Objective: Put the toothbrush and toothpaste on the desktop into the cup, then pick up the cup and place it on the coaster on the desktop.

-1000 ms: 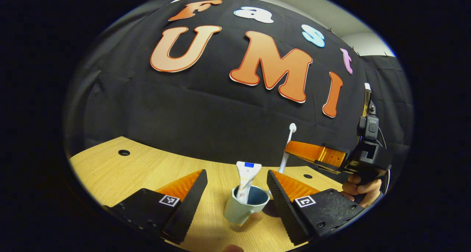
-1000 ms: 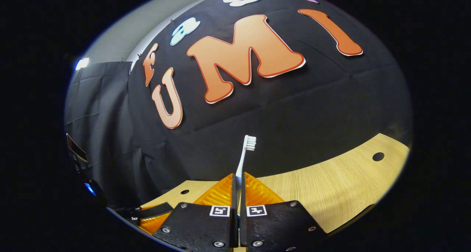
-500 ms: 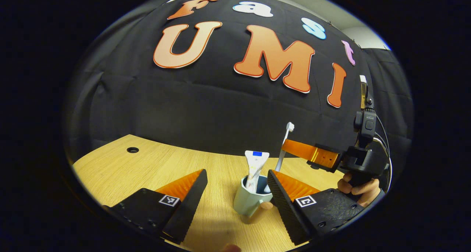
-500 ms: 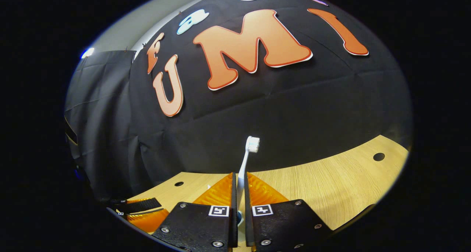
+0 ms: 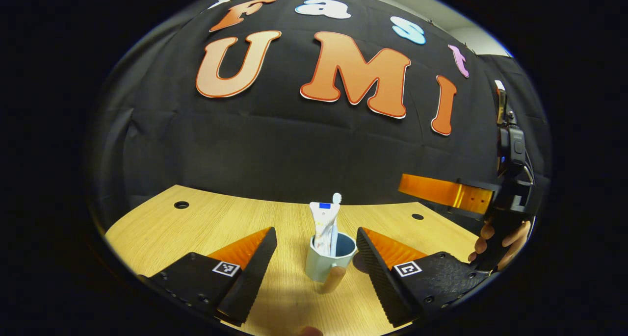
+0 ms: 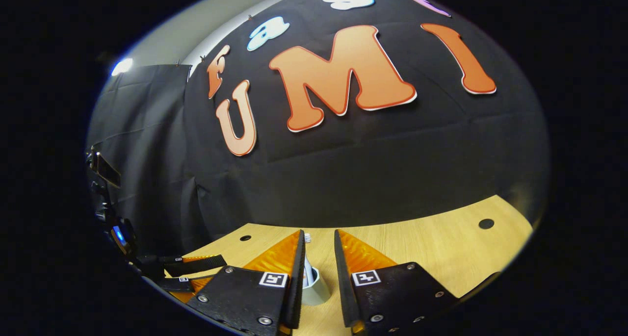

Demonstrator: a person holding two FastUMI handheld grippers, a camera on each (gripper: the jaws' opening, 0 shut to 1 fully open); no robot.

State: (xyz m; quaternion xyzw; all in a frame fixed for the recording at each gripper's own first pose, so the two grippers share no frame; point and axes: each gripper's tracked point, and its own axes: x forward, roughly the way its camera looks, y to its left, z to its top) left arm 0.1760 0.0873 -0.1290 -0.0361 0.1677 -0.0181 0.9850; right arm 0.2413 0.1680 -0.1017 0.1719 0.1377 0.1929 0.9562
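Left gripper view: cup stands between the left gripper's parted fingers.

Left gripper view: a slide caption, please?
Toothpaste and toothbrush stand in the cup on the desk.

Dim booth — sharp, fisheye-warped edges

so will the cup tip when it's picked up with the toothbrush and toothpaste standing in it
Probably slightly top-heavy: the toothpaste and toothbrush stand well above the cup's rim. The cup looks rigid, so a firm squeeze should be safe. Its glazed-looking wall may be slippery; the handle offers an alternative grip.
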